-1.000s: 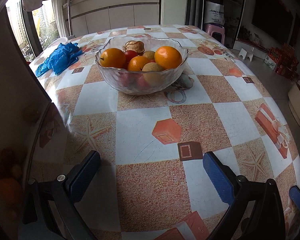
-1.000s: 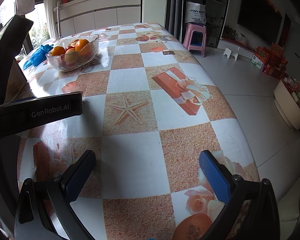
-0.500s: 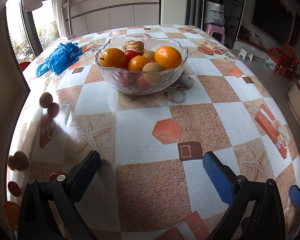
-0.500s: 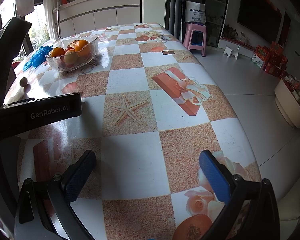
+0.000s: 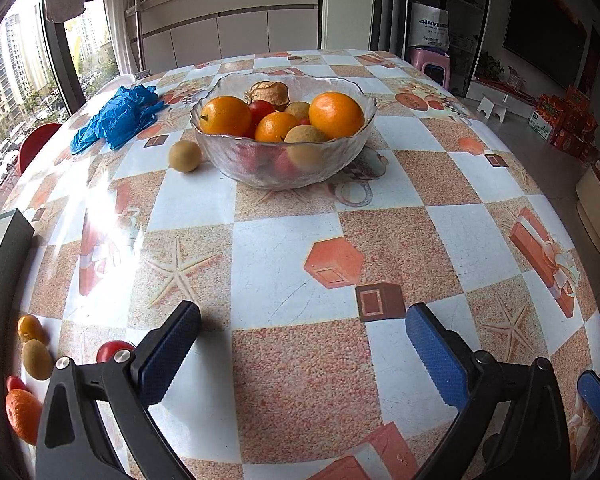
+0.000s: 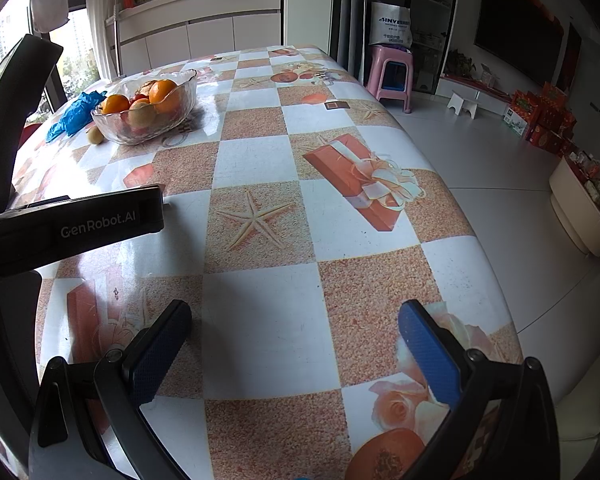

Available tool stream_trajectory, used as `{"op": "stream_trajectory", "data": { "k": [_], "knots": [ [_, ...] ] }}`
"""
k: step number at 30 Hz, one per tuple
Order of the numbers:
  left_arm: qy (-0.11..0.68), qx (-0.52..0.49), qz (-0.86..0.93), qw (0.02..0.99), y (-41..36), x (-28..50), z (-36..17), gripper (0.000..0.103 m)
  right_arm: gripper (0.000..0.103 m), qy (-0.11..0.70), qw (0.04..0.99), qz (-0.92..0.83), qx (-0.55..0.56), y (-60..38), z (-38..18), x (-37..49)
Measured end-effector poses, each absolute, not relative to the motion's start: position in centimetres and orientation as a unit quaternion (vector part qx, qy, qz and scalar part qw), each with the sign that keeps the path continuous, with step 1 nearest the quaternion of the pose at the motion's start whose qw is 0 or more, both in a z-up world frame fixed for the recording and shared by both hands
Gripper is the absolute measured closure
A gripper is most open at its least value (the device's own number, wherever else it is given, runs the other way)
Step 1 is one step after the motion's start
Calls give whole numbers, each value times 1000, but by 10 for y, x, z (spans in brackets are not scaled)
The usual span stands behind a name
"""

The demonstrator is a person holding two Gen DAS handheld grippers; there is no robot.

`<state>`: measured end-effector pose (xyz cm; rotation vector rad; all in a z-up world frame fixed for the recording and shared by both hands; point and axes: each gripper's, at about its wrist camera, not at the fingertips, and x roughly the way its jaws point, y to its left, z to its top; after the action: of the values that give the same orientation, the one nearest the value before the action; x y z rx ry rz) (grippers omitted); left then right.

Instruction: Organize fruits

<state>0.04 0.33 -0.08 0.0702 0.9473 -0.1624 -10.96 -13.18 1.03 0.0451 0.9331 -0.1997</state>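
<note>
A glass bowl full of oranges and other fruit stands mid-table; it also shows far left in the right wrist view. A yellow-green fruit lies just left of the bowl. Several loose fruits lie at the near left table edge: a small orange, a green-brown fruit, a red tomato, a larger orange. My left gripper is open and empty, low over the table in front of the bowl. My right gripper is open and empty over the near right part of the table.
Blue gloves lie crumpled left of the bowl. A dark curved object stands at the left edge. The left gripper's body shows in the right wrist view. The table edge drops off to the right, a pink stool beyond.
A large panel that covered the left of the left wrist view has moved away. Loose fruits have tumbled onto the table; one rolled to rest beside the bowl. Both grippers stayed put.
</note>
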Motion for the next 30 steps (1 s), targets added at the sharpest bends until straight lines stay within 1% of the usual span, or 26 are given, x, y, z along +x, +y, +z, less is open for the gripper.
{"op": "stream_trajectory", "data": {
  "k": [24, 26, 30],
  "knots": [
    [456, 42, -92, 884, 3, 2, 0, 0, 0, 448, 888, -96, 22, -132, 10, -110],
    [468, 58, -121, 874, 2, 3, 1, 0, 0, 448, 889, -96, 22, -132, 10, -109],
    [527, 92, -164, 828, -2, 6, 7, 0, 0, 448, 889, -96, 22, -133, 10, -110]
  ]
}}
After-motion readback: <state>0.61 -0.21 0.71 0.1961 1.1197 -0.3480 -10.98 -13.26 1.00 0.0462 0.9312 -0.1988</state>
